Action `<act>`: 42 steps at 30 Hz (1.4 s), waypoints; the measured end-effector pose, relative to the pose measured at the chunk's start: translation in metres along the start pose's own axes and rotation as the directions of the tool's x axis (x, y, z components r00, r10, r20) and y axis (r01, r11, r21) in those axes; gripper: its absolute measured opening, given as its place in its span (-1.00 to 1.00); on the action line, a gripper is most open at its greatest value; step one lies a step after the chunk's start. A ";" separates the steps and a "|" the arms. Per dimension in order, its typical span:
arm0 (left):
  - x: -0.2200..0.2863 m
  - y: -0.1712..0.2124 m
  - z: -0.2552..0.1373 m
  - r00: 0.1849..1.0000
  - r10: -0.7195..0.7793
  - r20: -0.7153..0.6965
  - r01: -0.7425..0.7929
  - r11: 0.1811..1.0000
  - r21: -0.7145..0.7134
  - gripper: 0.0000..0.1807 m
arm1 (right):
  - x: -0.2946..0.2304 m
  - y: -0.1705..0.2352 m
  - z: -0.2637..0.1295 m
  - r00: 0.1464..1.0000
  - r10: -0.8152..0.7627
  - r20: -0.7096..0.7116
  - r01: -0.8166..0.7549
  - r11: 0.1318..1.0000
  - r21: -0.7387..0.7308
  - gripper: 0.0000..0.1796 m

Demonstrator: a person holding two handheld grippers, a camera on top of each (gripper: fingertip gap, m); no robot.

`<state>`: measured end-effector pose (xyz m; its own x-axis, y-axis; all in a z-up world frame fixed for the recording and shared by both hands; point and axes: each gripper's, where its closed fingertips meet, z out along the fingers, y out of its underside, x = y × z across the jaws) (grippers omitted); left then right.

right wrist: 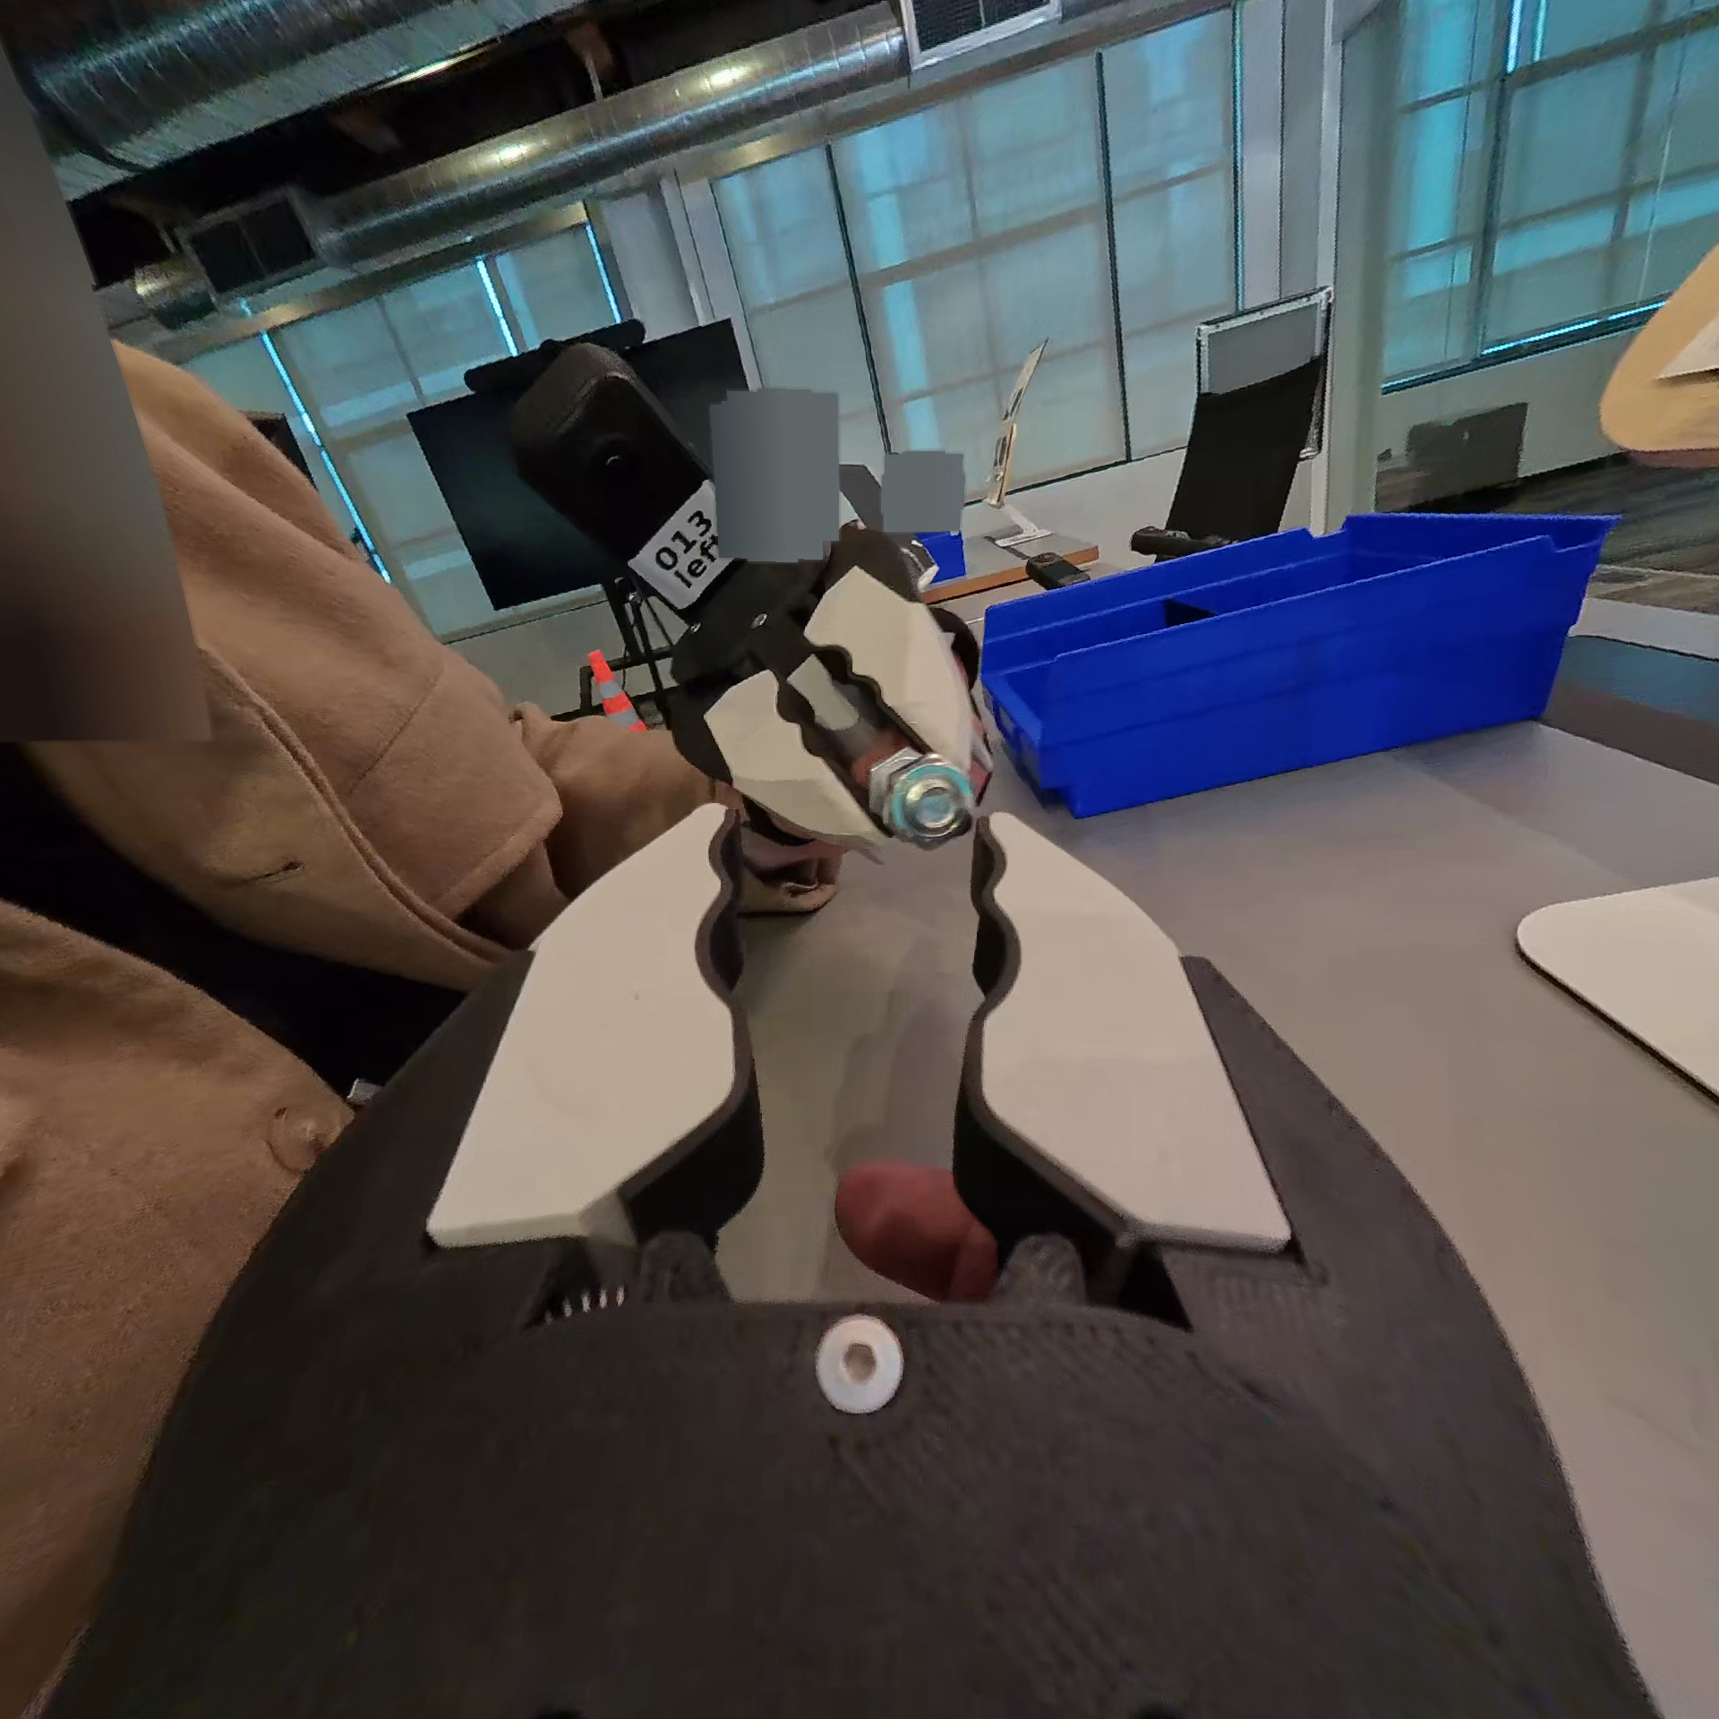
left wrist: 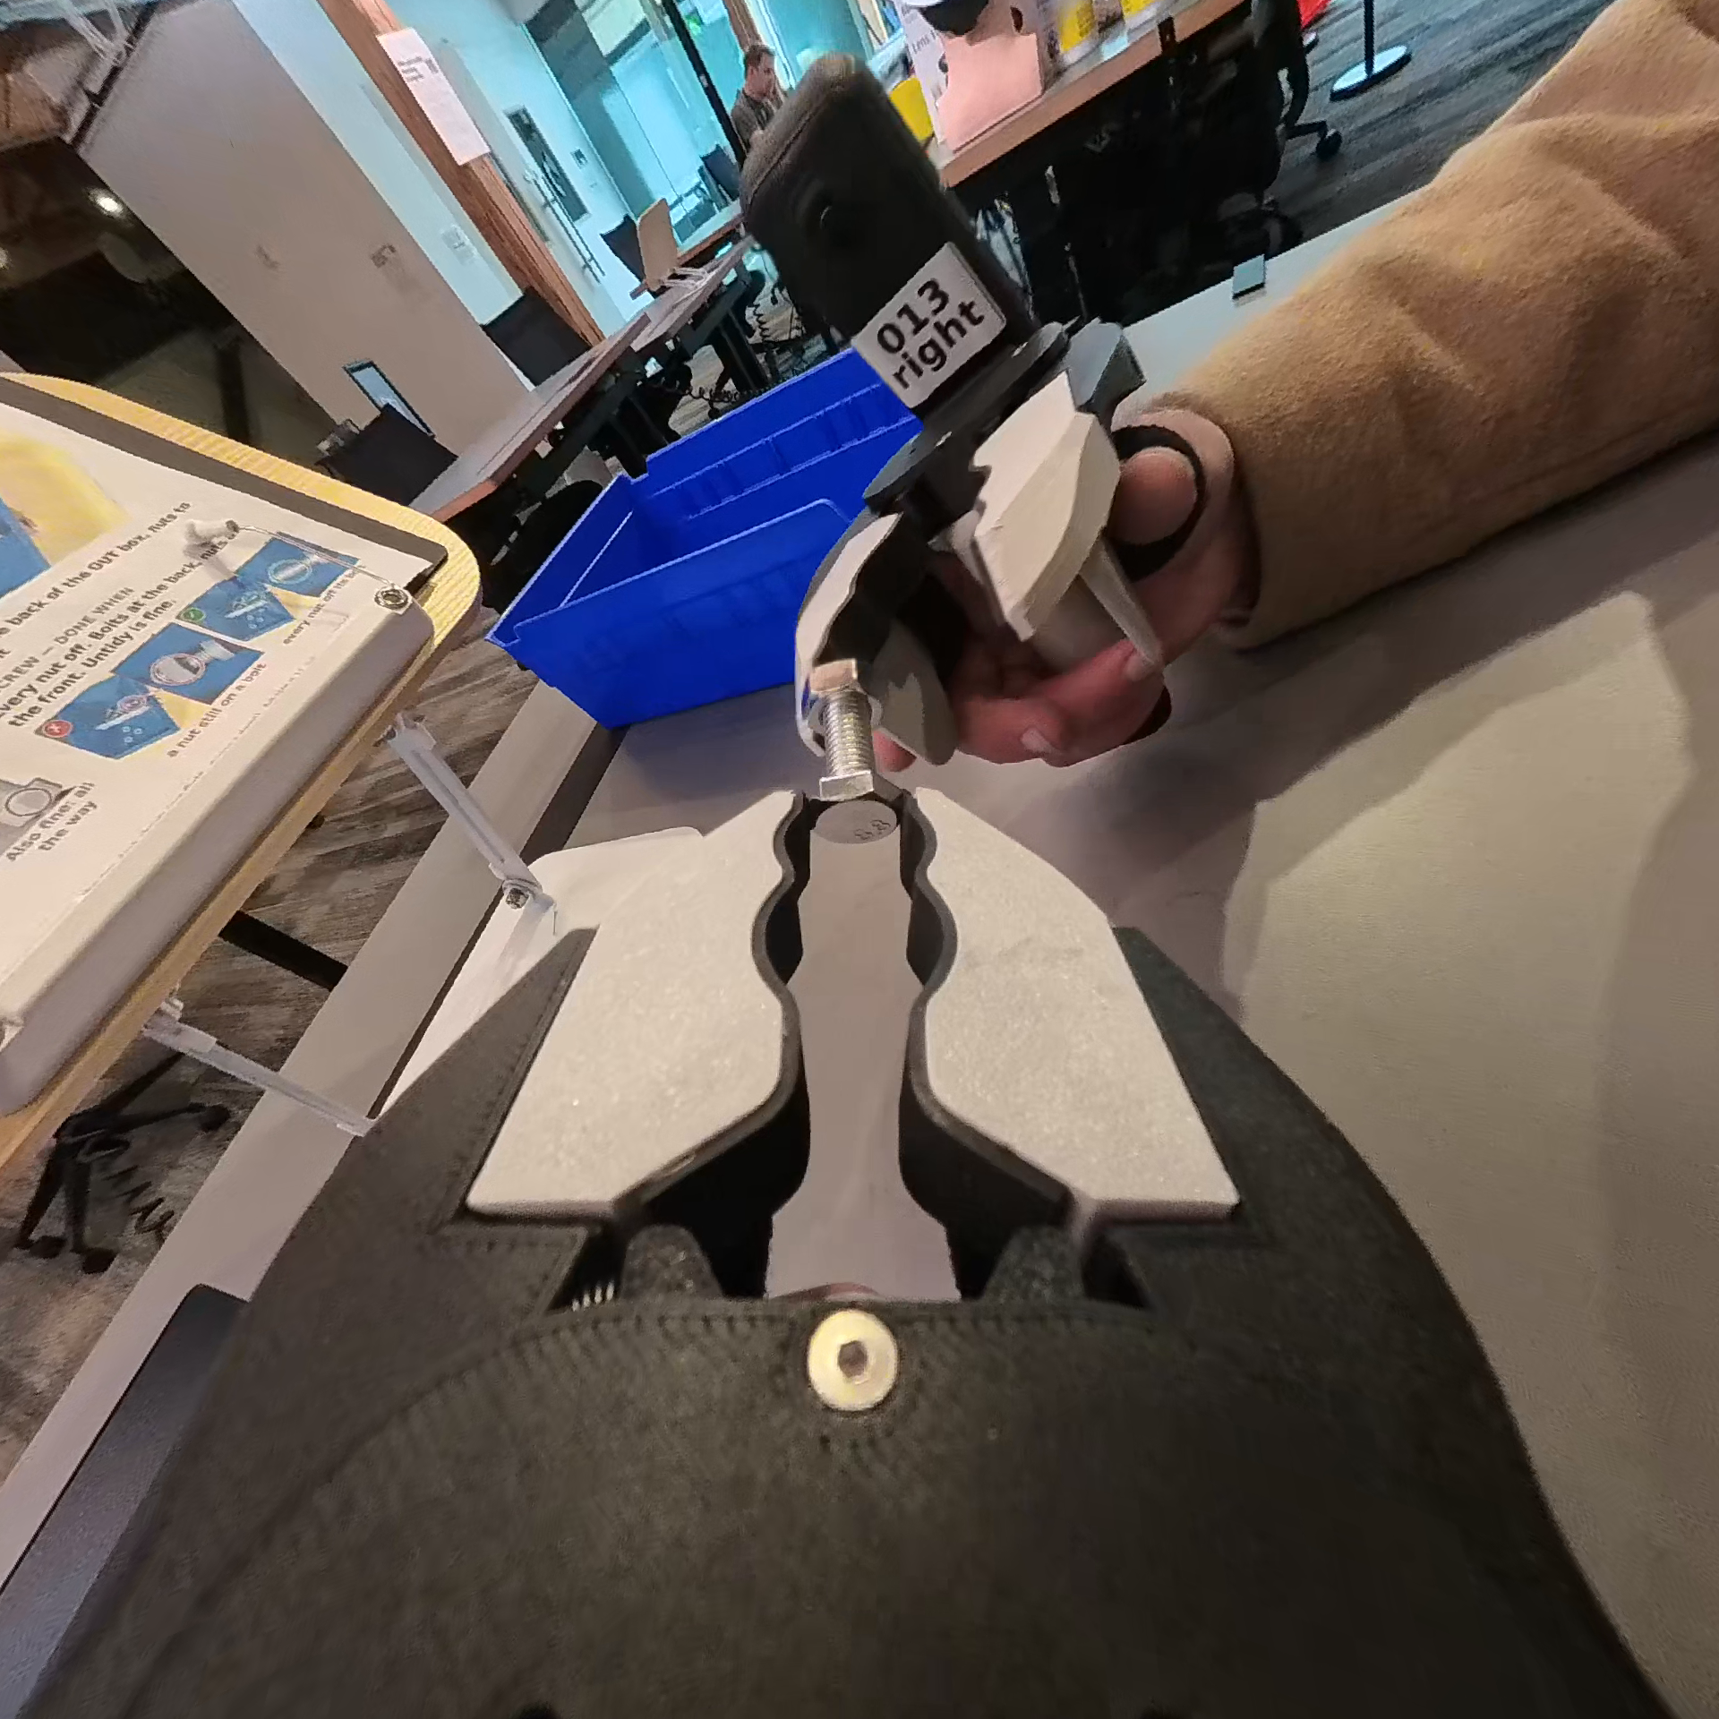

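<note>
My left gripper [left wrist: 851, 811] is shut on the hex head of a silver bolt [left wrist: 845, 735]. The threaded shank points away from it and carries a nut [left wrist: 837, 674] at its far end. In the right wrist view the left gripper [right wrist: 907, 807] holds the bolt out with the nut [right wrist: 930, 805] facing the camera. My right gripper [right wrist: 856, 823] is open, its fingertips standing on either side of the nut, which sits nearer the right-hand finger. In the left wrist view the right gripper [left wrist: 865, 693] brackets the nut end, held by a hand in a tan sleeve [left wrist: 1488, 372].
A blue plastic bin [left wrist: 707, 595] [right wrist: 1302, 688] stands on the grey table [left wrist: 1395, 930] just beyond the grippers. An illustrated instruction board [left wrist: 186, 698] on a stand rises at the left. A white mat [right wrist: 1637, 977] lies on the table at the right. The person's tan coat [right wrist: 279, 744] is close by. Both grippers' tips are close together, under 4 cm apart.
</note>
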<state>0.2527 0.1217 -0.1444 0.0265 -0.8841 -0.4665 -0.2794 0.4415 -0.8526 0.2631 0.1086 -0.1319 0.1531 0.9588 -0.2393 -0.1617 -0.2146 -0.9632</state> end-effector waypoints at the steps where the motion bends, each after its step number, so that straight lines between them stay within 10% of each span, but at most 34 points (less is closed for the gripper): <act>1: -0.001 0.001 0.000 1.000 -0.001 0.005 0.001 1.000 -0.003 -0.81 | -0.002 0.001 0.000 1.000 0.001 0.011 -0.001 1.000 -0.006 -0.49; 3: -0.004 0.000 -0.001 1.000 -0.012 0.019 0.012 1.000 0.003 -0.81 | -0.018 0.003 -0.001 0.993 0.000 0.120 0.003 1.000 -0.020 -0.87; 12: -0.001 -0.001 0.000 1.000 -0.006 0.003 0.006 1.000 0.003 -0.81 | 0.008 0.001 -0.004 0.999 0.025 -0.021 -0.025 1.000 -0.014 -0.45; 18: -0.004 0.000 -0.001 1.000 -0.015 0.019 0.015 1.000 0.001 -0.81 | -0.017 0.006 -0.001 0.992 0.009 0.124 -0.004 0.999 -0.043 -0.86; 28: 0.004 0.000 0.003 1.000 0.013 -0.010 -0.013 1.000 -0.011 -0.81 | 0.006 0.002 -0.001 0.999 0.029 -0.019 -0.029 1.000 -0.010 -0.53; 42: 0.012 0.000 0.008 0.999 0.017 -0.045 -0.017 1.000 -0.002 -0.80 | 0.007 0.006 0.002 0.998 -0.019 -0.051 0.018 0.999 -0.028 -0.80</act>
<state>0.2611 0.1122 -0.1517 -0.0213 -0.8824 -0.4700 -0.2820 0.4563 -0.8440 0.2616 0.1143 -0.1388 0.2059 0.9520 -0.2266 -0.1320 -0.2024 -0.9704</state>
